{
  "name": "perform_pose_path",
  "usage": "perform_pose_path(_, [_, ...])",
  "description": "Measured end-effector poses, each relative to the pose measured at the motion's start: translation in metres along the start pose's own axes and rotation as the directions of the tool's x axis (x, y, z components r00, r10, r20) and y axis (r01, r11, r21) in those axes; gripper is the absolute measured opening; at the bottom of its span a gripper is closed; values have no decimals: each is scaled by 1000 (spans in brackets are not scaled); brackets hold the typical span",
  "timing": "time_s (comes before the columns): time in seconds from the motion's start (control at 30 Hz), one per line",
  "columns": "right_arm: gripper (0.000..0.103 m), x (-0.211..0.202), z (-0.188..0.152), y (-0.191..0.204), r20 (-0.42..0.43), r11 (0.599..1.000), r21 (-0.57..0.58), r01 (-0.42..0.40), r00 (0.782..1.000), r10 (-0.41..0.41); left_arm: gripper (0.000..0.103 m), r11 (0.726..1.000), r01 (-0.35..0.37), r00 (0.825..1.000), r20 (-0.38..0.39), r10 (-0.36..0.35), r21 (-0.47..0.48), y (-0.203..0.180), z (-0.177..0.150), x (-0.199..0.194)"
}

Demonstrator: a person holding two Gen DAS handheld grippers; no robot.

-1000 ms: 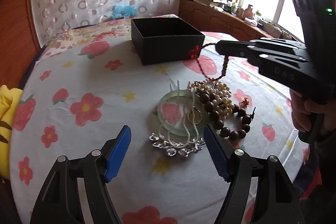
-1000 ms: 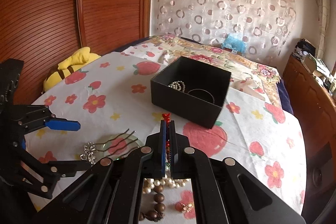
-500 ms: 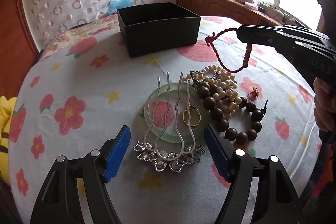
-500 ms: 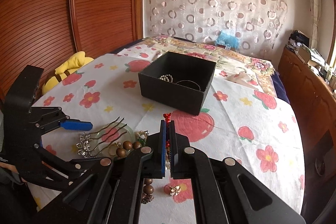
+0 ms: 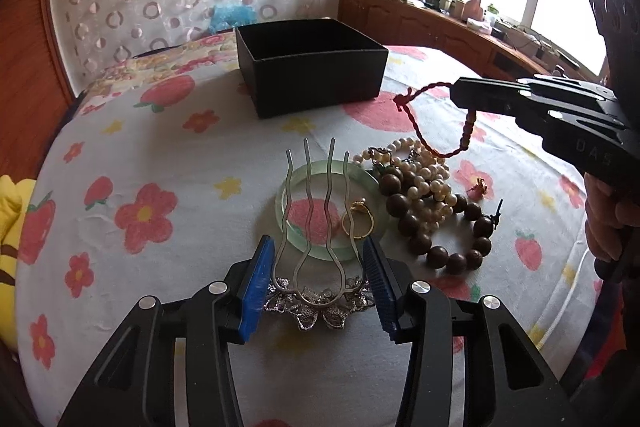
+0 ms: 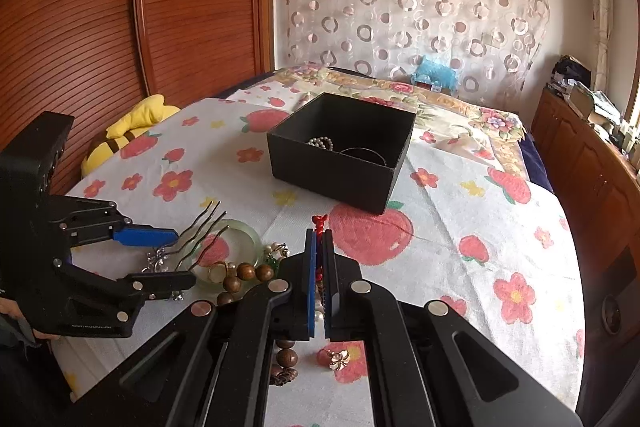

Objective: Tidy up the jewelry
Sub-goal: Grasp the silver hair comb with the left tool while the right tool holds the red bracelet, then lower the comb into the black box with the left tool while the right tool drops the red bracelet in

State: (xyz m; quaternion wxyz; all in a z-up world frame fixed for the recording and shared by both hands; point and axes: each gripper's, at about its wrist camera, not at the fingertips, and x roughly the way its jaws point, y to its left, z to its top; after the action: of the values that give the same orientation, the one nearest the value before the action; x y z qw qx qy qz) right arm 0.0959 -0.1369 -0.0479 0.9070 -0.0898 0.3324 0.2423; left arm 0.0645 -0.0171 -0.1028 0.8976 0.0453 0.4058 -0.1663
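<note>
While 1 hair comb (image 5: 316, 227) has 4 prongs — 1 jade bangle (image 5: 332, 211) lies beneath.

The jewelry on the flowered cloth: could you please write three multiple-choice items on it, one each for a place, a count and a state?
1. Where does the silver hair comb lie?
A. inside the black box
B. across the green bangle
C. on the yellow plush toy

2. How many prongs does the comb have?
A. two
B. four
C. six

3. What is the right hand-held gripper doing?
A. pinching the red cord bracelet
B. standing wide open
C. gripping the box wall

Answers:
1 B: its prongs cross the green bangle, well short of the black box.
2 B: four wavy prongs show in the left wrist view.
3 A: its pads are shut on the red cord bracelet, which hangs off the cloth.
</note>
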Motion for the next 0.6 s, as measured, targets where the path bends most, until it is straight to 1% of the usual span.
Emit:
perform_pose_path(0.2, [3, 0, 0, 1, 3, 1000, -5, -1, 1000, 1, 44, 1000, 4, 999, 40, -3, -17, 4, 5, -13])
perform_pose_path(0.33, [3, -2, 6, 1, 12, 1000, -16, -1, 1000, 1, 44, 1000, 8, 998, 63, -7, -15, 6, 14, -21])
perform_pose_path(0.6, [3, -7, 34, -5, 65, 999, -48, -8, 998, 11, 44, 1000, 22, 994, 110, -22, 4, 6, 41, -30])
